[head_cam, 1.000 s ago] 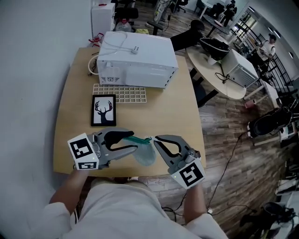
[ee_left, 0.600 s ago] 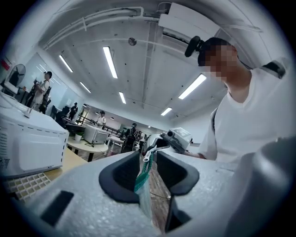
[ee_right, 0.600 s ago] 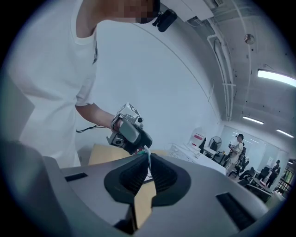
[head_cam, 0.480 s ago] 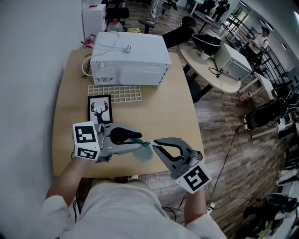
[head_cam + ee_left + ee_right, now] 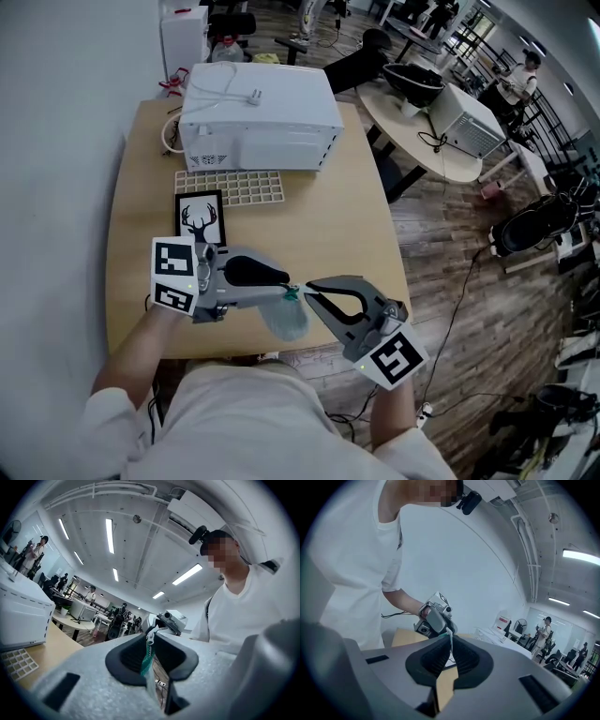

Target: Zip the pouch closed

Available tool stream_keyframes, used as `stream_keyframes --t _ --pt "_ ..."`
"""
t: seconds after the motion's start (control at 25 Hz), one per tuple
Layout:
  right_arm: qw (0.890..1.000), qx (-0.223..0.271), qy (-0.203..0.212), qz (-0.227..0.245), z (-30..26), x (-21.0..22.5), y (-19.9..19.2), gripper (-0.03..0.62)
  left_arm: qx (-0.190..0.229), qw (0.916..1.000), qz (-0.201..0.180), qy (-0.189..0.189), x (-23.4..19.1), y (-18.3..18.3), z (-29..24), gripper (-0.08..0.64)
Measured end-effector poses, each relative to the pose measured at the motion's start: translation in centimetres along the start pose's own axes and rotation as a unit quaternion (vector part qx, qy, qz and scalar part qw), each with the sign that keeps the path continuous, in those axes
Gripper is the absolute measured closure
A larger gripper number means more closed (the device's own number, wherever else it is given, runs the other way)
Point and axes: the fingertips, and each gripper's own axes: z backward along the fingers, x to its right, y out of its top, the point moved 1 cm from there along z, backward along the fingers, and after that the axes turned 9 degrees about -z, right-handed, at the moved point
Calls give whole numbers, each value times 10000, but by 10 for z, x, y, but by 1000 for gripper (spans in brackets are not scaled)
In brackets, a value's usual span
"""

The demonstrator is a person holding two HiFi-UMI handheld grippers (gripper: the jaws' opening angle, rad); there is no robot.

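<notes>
A clear plastic pouch [image 5: 285,319] with a teal zipper [image 5: 291,292] hangs over the table's front edge between my two grippers. My left gripper [image 5: 284,284] comes in from the left. Its jaws are closing, with the teal zipper tape [image 5: 146,658] pinched between its pads and a silver slider [image 5: 150,638] at its tips [image 5: 151,632]. From the right, my right gripper [image 5: 306,293] is shut on the pouch's top edge, a pale strip [image 5: 450,641] at its tips [image 5: 451,637]. The two sets of tips almost touch. In the right gripper view the left gripper [image 5: 434,617] sits just beyond the strip.
On the wooden table [image 5: 328,225] stand a white box-shaped appliance [image 5: 258,117] at the back, a beige grid tray [image 5: 230,187] before it and a framed deer picture [image 5: 200,220]. A round table [image 5: 441,141] and chairs stand to the right.
My left gripper's jaws have narrowed onto the teal zipper and the gripper has turned a little. The right gripper stays shut at the pouch's edge, and the pouch hangs slightly lower.
</notes>
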Motion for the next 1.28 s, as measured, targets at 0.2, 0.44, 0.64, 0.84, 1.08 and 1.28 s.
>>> stream_keyframes --t 0.2,0.44,0.64,0.84,1.08,1.28 --pt "9999 75 -18 -103 -1 6 4 575 184 9998 -9 -1 -2 7 1 503" --pt "9999 54 -90 34 -4 10 0 575 37 9999 69 111 -7 2 3 509" --pt "9999 141 -54 49 -5 14 2 577 72 9998 175 72 -9 2 5 514" --pt "9997 212 -60 58 -2 19 2 577 45 9998 124 124 -12 4 4 522" --pt "9993 337 -137 6 2 27 3 577 100 9995 202 204 -15 5 4 540" --pt "9922 848 -520 -750 25 55 8 577 -461 9954 -429 727 -22 -6 11 549"
